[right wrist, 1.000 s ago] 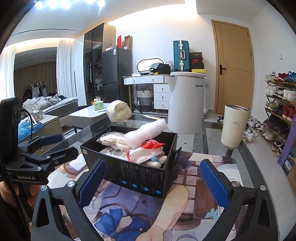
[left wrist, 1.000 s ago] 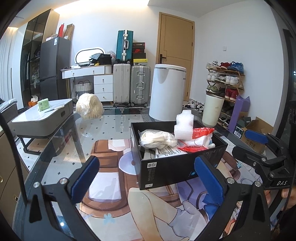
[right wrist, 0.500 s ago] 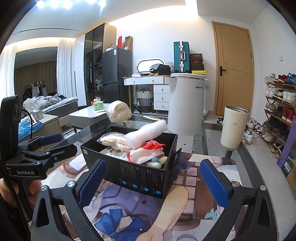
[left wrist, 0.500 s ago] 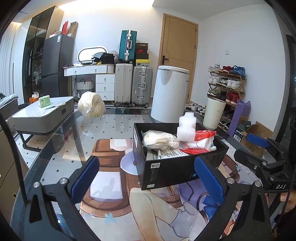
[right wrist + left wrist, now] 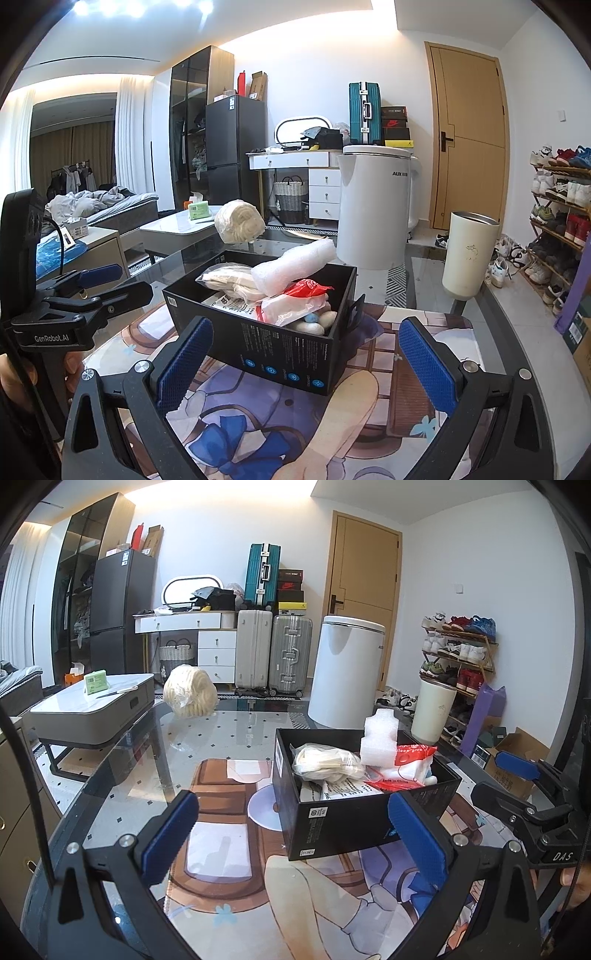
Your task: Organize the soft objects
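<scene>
A black box [image 5: 343, 823] [image 5: 280, 350] stands on the printed mat on the glass table. It holds a white foam roll [image 5: 380, 738] [image 5: 291, 266], a clear bag of cream cloth [image 5: 325, 762] [image 5: 229, 280], a red-and-white bag [image 5: 410, 764] [image 5: 295, 302] and printed paper. A bagged cream bundle [image 5: 190, 690] [image 5: 240, 221] lies at the table's far end. My left gripper [image 5: 295, 834] is open and empty, just before the box. My right gripper [image 5: 306, 362] is open and empty, on the box's other near side.
The printed mat [image 5: 229, 834] covers the glass table [image 5: 110, 775]. Beyond stand a white appliance [image 5: 347, 672], a cream bin [image 5: 432, 709], suitcases [image 5: 273, 657], a low side table [image 5: 92, 709] and a shoe rack [image 5: 458, 657].
The left view has tilted slightly, so the box sits a little further right in it. The right view has barely changed. Both grippers stay open.
</scene>
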The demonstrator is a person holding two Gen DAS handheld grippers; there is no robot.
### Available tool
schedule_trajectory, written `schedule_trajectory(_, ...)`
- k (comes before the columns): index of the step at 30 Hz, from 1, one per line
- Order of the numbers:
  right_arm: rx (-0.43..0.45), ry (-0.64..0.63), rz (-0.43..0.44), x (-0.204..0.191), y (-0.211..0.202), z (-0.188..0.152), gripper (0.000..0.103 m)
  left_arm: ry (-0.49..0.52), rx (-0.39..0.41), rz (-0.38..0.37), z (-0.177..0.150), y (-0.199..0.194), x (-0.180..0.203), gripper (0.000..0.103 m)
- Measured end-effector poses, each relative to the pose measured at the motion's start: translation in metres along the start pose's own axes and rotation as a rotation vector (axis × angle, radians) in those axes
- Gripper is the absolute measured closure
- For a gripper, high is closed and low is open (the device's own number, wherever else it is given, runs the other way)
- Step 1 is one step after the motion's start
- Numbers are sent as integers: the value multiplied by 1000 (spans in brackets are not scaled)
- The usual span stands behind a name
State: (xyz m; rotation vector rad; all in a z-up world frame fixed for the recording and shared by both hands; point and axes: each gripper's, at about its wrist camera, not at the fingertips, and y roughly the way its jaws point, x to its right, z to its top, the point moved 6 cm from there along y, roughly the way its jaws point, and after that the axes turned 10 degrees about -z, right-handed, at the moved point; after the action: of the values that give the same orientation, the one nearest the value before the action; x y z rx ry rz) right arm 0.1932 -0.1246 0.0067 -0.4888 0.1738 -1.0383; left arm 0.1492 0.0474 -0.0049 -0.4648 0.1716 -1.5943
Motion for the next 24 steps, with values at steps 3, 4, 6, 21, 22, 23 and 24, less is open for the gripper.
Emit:
schedule_trajectory(3, -1, 0, 1, 0, 0, 0, 1, -7, 3, -2, 0, 0, -1, 0)
schedule_trajectory(4, 0, 1, 0, 0, 0, 0, 1, -9, 3, -2, 0, -1, -2, 0)
schedule_trajectory(6, 0, 0, 0, 0, 0, 0, 1, -13, 2, -1, 0, 0, -2, 0)
schedule_trajectory(21, -1, -1, 3, -1, 0, 0, 1, -1, 15, 6, 0, -3, 0, 0)
schedule_trajectory(22, 1, -1, 3, -1, 0, 0, 1, 2, 15, 8, 0, -3, 0, 0)
schedule_trajectory(23, 2, -1, 5, -1, 0, 0, 1, 3, 17, 7, 0, -3, 1, 0)
schedule_trajectory(24, 2, -1, 5, -2, 1, 0, 1, 5, 19, 7, 0, -4, 1, 0)
